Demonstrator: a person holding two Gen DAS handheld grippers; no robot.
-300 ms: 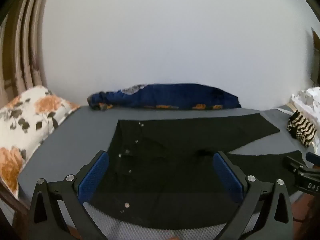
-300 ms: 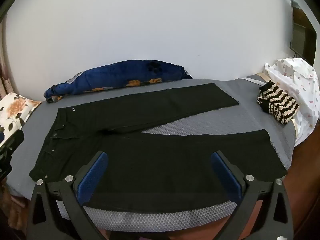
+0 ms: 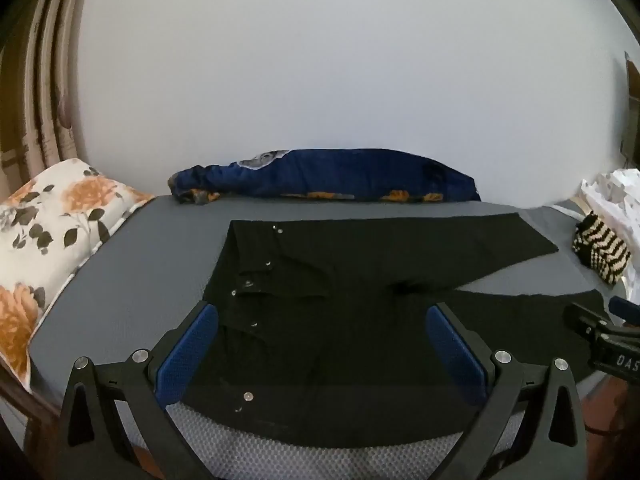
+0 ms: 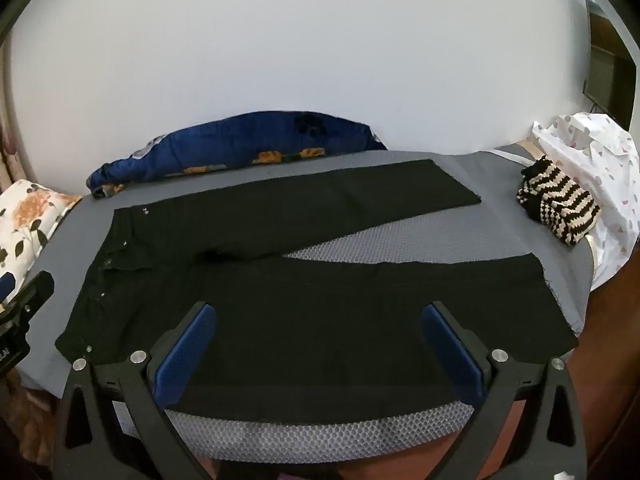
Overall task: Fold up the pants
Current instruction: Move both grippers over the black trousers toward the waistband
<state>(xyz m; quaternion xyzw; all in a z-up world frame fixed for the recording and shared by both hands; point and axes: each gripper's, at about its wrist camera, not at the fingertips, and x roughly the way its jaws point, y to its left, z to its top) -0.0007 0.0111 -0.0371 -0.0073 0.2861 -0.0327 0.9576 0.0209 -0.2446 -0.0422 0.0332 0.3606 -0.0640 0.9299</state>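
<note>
Left wrist view is looking along the left gripper (image 3: 322,344), whose blue-padded fingers (image 3: 188,350) are standing spread as wide as they go, with nothing between the pads. Black pants (image 3: 360,280) are lying flat and unfolded on the grey bed (image 3: 132,280), waist toward the floral pillow (image 3: 52,240) on the left, and the two legs are running out to the right in a narrow V. Metal rivets and a button are showing along the waistband. Behind the pants, a blue quilt (image 3: 328,178) is lying bunched against the white wall. At the right edge of the bed a striped knit (image 3: 600,250) is sitting beside a white garment (image 3: 616,196). Part of the right gripper's black body is poking in at the far right.

Right wrist view is looking down at a slant over the right gripper (image 4: 318,340), its fingers (image 4: 450,348) likewise hanging fully apart and gripping nothing. Here the near leg is stretching across the front of the bed under the gripper, the far leg is angling away toward the quilt, and a wedge of grey mesh is showing between them. Neither gripper is touching the pants.
</note>
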